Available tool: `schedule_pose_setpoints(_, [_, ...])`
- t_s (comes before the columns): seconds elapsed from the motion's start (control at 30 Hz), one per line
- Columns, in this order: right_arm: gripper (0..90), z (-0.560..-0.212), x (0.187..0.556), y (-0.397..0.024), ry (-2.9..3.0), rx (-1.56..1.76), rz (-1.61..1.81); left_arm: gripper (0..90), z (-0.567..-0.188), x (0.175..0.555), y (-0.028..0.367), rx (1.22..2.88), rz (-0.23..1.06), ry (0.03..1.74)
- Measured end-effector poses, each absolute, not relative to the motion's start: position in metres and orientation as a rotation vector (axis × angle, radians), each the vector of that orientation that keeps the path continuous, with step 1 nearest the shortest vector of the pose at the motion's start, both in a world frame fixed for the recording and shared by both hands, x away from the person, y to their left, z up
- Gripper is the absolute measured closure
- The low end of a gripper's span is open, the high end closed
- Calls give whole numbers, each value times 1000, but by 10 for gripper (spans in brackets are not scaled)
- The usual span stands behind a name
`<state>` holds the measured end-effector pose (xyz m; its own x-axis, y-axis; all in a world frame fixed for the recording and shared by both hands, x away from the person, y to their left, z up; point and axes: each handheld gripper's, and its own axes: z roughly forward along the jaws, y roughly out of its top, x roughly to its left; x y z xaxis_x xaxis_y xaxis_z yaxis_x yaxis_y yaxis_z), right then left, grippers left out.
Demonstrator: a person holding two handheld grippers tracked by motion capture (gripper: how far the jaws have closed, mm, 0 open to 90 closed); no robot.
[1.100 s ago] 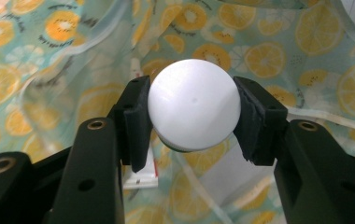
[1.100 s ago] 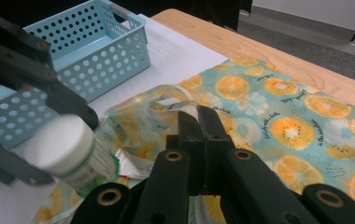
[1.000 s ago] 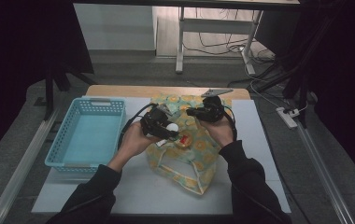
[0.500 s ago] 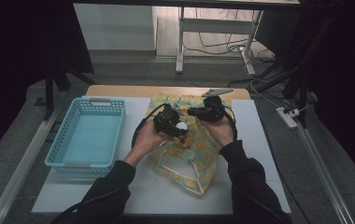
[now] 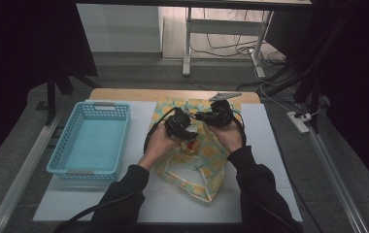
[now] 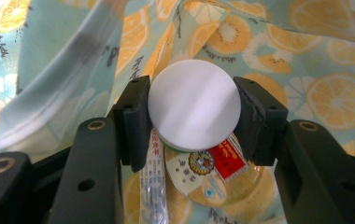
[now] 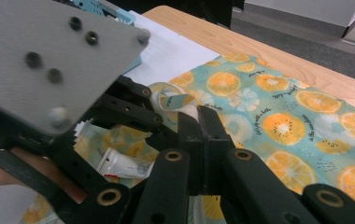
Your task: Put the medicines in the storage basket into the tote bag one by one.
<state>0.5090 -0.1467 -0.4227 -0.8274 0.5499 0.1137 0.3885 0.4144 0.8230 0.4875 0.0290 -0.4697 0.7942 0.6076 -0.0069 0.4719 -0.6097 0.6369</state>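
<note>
**White-lidded jar carried over the open fruit-print bag**

White lid and all, the jar (image 6: 193, 112) sits clamped between the pads of the left gripper (image 5: 180, 127), which has travelled from beside the blue basket (image 5: 91, 138) to just above the bag (image 5: 207, 160). That likely means the jar is about to be lowered into the bag's mouth. The right gripper (image 7: 198, 122), jaws pressed together on the bag's edge, holds it lifted off the surface (image 5: 270, 145). Both forearms reach forward, with the hands close together.
</note>
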Motion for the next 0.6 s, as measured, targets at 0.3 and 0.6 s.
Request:
schedule_pose_setpoints(0.3, [900,-425,509,-146,2493,833,1375,389,-471,487,28,2323,309,793])
schedule_pose_setpoints(0.6, [900,-424,509,-148,2489,828,1379,277,-461,480,36,2287,266,781])
